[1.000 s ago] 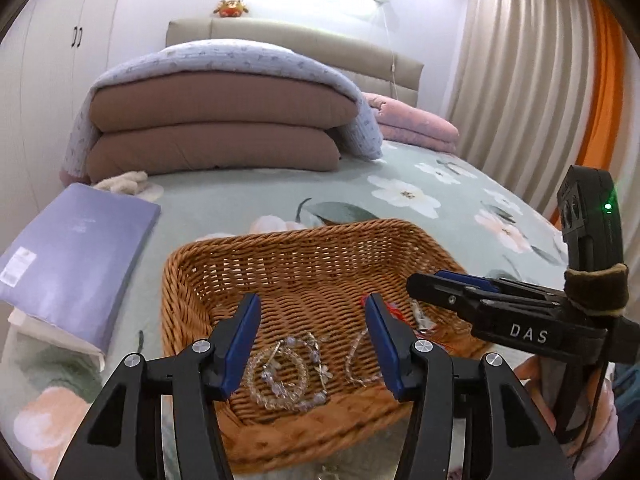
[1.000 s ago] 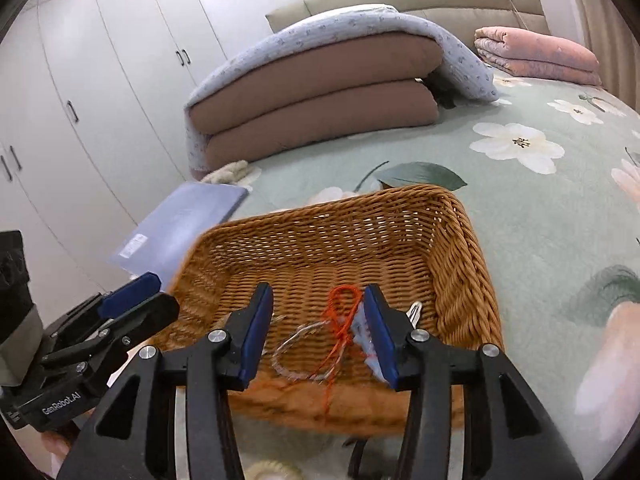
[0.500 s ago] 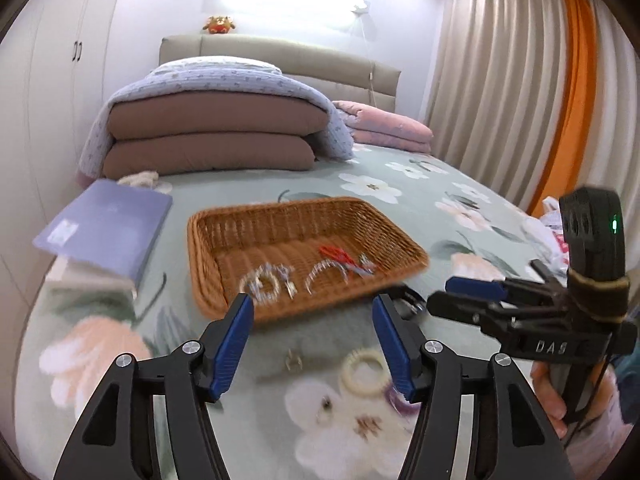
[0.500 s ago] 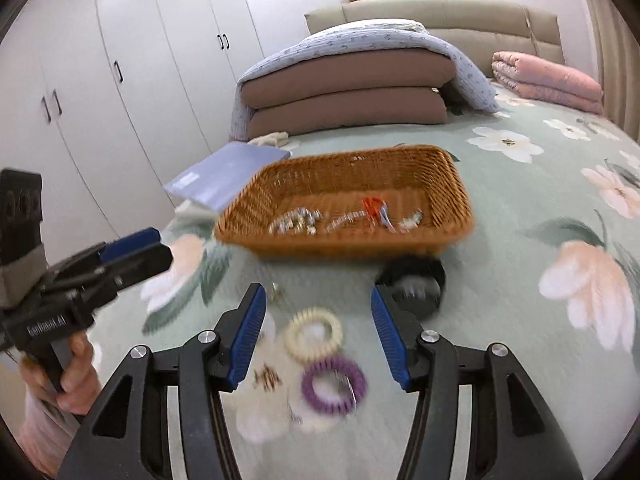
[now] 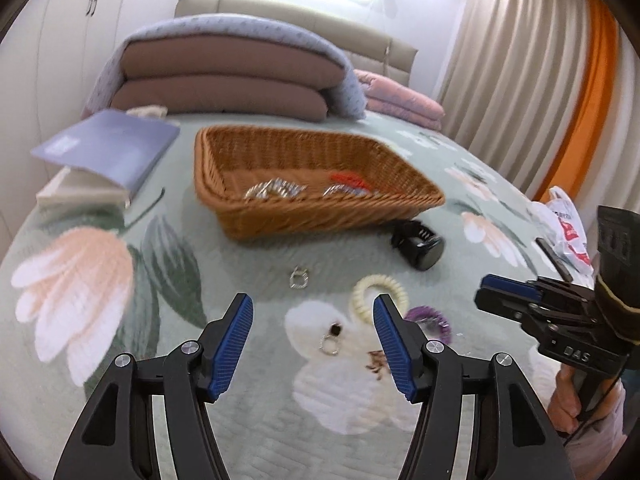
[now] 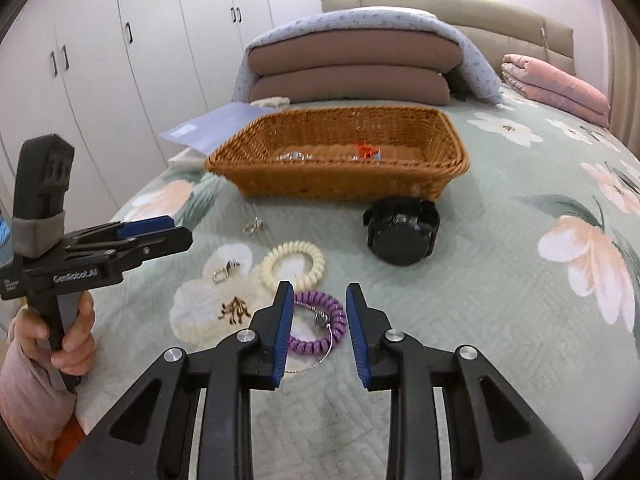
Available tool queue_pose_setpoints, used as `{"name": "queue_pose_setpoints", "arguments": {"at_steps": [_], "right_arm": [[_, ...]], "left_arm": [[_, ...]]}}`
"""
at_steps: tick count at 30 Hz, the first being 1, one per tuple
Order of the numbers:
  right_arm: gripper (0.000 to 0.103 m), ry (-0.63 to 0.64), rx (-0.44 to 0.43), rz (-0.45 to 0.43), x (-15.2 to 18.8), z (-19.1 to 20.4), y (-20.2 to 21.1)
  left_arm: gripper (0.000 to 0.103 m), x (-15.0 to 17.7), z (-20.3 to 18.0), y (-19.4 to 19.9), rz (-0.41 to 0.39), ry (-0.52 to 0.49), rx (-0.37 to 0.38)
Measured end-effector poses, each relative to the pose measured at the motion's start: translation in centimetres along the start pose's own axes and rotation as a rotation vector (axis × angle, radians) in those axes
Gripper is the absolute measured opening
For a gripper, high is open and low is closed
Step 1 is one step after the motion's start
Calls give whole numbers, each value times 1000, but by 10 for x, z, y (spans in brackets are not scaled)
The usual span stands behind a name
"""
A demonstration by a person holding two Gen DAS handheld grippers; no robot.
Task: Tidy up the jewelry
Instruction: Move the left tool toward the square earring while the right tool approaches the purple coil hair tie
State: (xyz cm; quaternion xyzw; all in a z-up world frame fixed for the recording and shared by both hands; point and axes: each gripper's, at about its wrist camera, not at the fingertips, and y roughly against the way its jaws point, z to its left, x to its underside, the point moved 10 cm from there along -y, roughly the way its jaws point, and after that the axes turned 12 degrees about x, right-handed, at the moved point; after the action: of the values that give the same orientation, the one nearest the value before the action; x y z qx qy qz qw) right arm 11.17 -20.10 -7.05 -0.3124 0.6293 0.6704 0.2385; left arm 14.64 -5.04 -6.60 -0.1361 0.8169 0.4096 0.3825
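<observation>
Right gripper [image 6: 316, 294] narrower, purple coil [image 6: 320, 322] between.

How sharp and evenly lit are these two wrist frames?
Left wrist view: the wicker basket and far bedding are smeared by motion blur, the left gripper stays crisp, and the wall above the headboard is blown out. Right wrist view: sharper overall, the purple hair tie reads clearly; fisheye bends the wardrobe doors.
</observation>
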Motion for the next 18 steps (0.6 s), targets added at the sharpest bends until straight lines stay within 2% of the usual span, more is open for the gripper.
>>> {"name": "queue_pose_setpoints", "arguments": {"at_steps": [4, 8, 15, 18], "right_arm": [[31, 11, 14, 34, 6, 0, -13], [31, 38, 10, 57, 11, 7, -20], [31, 127, 48, 56, 21, 17, -24], [27, 138, 45, 50, 21, 19, -24]], "left_arm": [[64, 9, 8, -13, 36, 18, 1], [64, 11, 3, -18, 54, -12, -12], [64, 25, -2, -38, 146, -71, -47], [58, 28, -6, -40, 158, -101, -58]]}}
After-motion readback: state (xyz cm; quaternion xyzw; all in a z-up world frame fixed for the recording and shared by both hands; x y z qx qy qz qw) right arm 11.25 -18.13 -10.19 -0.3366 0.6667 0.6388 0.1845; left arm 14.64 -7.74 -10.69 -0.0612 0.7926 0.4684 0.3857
